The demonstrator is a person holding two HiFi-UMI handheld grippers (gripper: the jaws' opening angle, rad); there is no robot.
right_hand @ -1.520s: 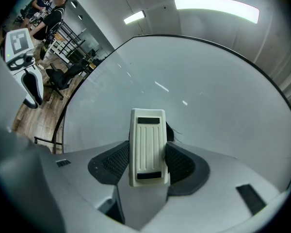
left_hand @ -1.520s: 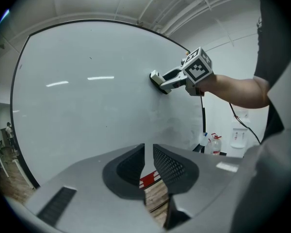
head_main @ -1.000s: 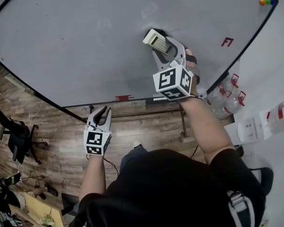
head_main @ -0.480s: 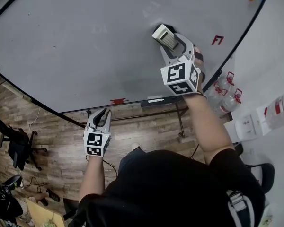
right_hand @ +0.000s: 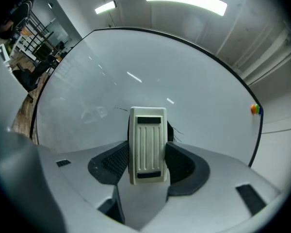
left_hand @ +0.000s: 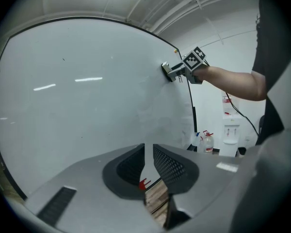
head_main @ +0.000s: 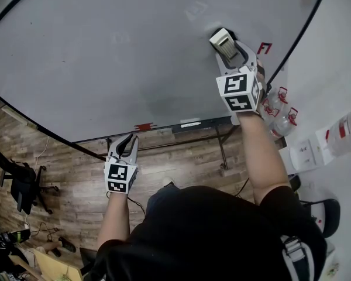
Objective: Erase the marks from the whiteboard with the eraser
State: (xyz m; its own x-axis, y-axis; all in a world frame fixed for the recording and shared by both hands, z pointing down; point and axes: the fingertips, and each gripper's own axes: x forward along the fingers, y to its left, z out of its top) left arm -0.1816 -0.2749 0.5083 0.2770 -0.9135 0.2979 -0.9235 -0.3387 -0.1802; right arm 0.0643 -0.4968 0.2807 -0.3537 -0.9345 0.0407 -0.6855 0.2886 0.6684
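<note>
One whiteboard [head_main: 105, 51] — wide, grey, eraser [head_main: 224, 41] against it, wood floor [head_main: 181, 163] below

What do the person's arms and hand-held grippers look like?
The left hand-held gripper and right hand-held gripper are light grey with two curved jaws and dark textured pads. Each carries a white cube with black square markers. The person wears a black short-sleeved top; forearms are bare.

I see the white ribbed eraser [head_main: 221, 41] lying flat against the pale grey whiteboard [head_main: 105, 57], toward its 2 o'clock corner. Thin dark marks [right_hand: 178, 130] peek out at the eraser's 3 o'clock edge.
</note>
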